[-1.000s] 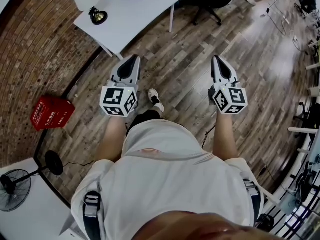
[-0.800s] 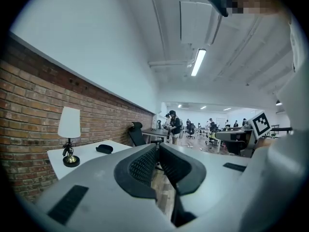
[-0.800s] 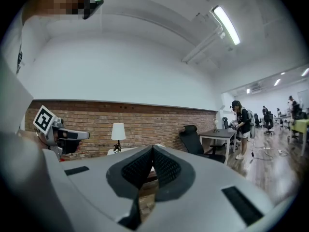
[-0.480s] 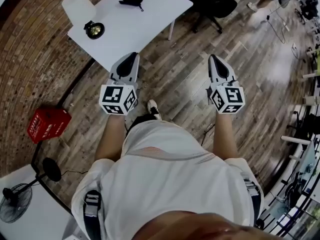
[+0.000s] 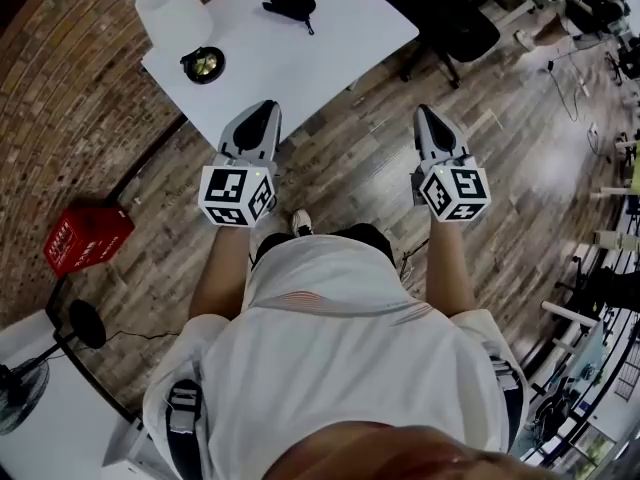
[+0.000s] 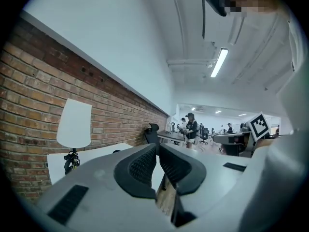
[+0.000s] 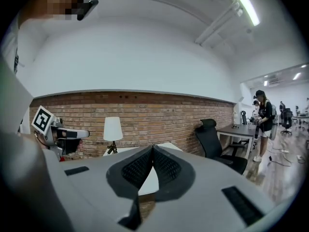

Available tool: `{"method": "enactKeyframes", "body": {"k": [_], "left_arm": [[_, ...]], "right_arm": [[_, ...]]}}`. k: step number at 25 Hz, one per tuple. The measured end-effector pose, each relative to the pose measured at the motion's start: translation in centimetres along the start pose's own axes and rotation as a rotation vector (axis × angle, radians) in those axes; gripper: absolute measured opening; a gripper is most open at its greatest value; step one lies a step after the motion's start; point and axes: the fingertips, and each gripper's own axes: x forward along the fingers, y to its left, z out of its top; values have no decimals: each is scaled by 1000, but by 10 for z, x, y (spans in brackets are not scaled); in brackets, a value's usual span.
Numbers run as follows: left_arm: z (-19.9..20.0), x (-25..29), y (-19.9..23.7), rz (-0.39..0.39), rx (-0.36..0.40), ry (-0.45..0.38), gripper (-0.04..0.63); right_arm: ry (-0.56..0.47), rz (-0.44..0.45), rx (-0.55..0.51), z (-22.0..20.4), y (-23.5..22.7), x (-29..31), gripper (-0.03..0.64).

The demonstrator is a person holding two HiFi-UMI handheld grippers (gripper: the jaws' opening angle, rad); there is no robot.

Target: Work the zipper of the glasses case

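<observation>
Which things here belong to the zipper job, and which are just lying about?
For the job: glasses case, white table under it, left gripper and right gripper, both shut, empty.
Lying about: lamp, red box, fan, office chair.

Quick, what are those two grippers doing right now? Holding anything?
Left gripper: closed, holding nothing.
Right gripper: closed, holding nothing.
</observation>
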Motion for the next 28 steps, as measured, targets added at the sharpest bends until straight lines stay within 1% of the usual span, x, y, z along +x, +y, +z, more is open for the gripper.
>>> {"method": "enactKeyframes", "body": {"k": [4, 8, 13, 16, 21, 25, 28], "left_arm": [[6, 10, 18, 28, 17, -6, 29], [7, 20, 43, 83, 5, -17, 29], [8, 44, 76, 183, -12, -21, 29], [13, 65, 93, 255, -2, -17, 29], [27, 125, 114, 341, 6, -14, 29], [40, 179, 119, 394, 13, -12, 29], [44, 211, 122, 439, 36, 12, 29]], "right_arm": [[4, 33, 6, 5, -4, 34, 51], [8, 95, -11, 11, 0, 75, 51], [19, 196, -25, 17, -6, 144, 51], [15, 268, -35, 27, -13, 191, 51], [12, 343, -44, 40, -51, 262, 51], [30, 385, -34, 46, -99, 313, 51], [34, 411, -20, 52, -130, 349, 51]]}}
